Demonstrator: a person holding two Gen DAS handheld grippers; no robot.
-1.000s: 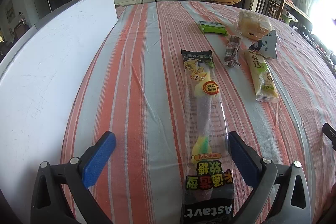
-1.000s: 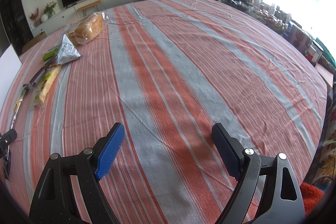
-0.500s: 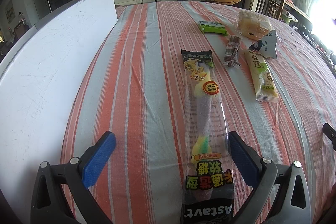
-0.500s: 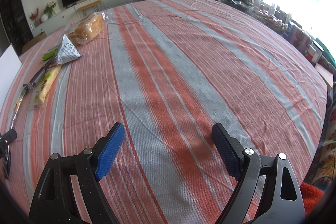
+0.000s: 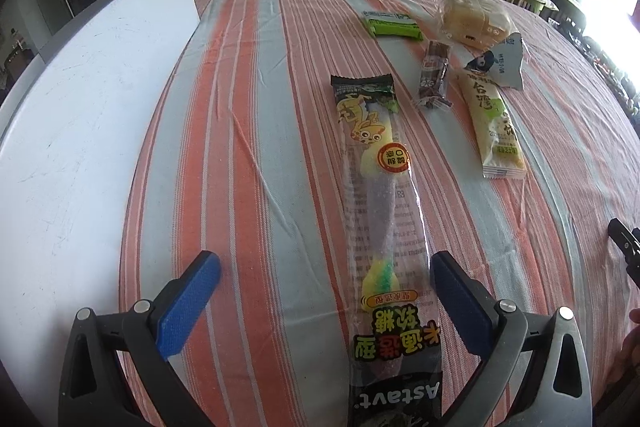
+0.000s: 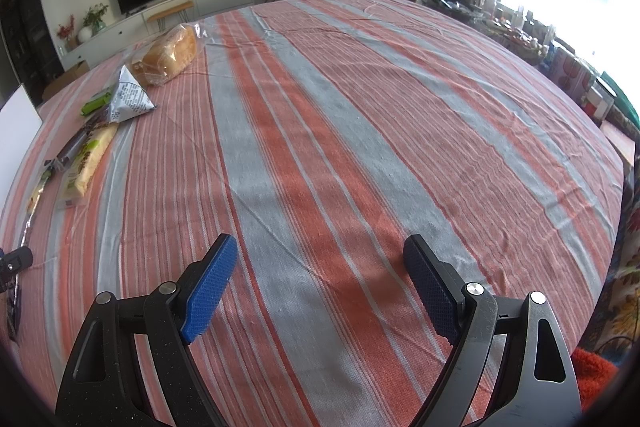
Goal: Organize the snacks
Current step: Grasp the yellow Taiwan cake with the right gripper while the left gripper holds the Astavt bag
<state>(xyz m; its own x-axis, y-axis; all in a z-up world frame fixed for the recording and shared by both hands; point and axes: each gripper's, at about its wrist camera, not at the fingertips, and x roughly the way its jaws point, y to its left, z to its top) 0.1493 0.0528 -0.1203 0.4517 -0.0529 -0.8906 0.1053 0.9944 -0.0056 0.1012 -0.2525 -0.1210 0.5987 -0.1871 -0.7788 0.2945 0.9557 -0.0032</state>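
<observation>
Nothing changed across the last second: same pose for both tools, same lie for every packet, so organizing not yet begun.

Left hand-held gripper (image 5: 326,279) spread wide, low over the desk (image 5: 248,131) near its front edge, holding nothing. Long clear gummy-candy packet with black ends (image 5: 378,227) flat on the striped orange-and-grey cloth, its near end between the blue pads, closer to the right pad; contact with either pad hard to tell. Likely first pick.

Further back toward the right edge: pale yellow flat wafer packet (image 5: 494,131), small dark brown bar wrapper (image 5: 432,71), green packet (image 5: 394,25), grey triangular foil pouch (image 5: 502,65), clear bag of bread (image 5: 476,17). Upright white board (image 5: 80,115) along the left edge.

Right hand-held gripper (image 6: 320,279) likewise wide and empty, above bare cloth, well apart from all snacks.
</observation>
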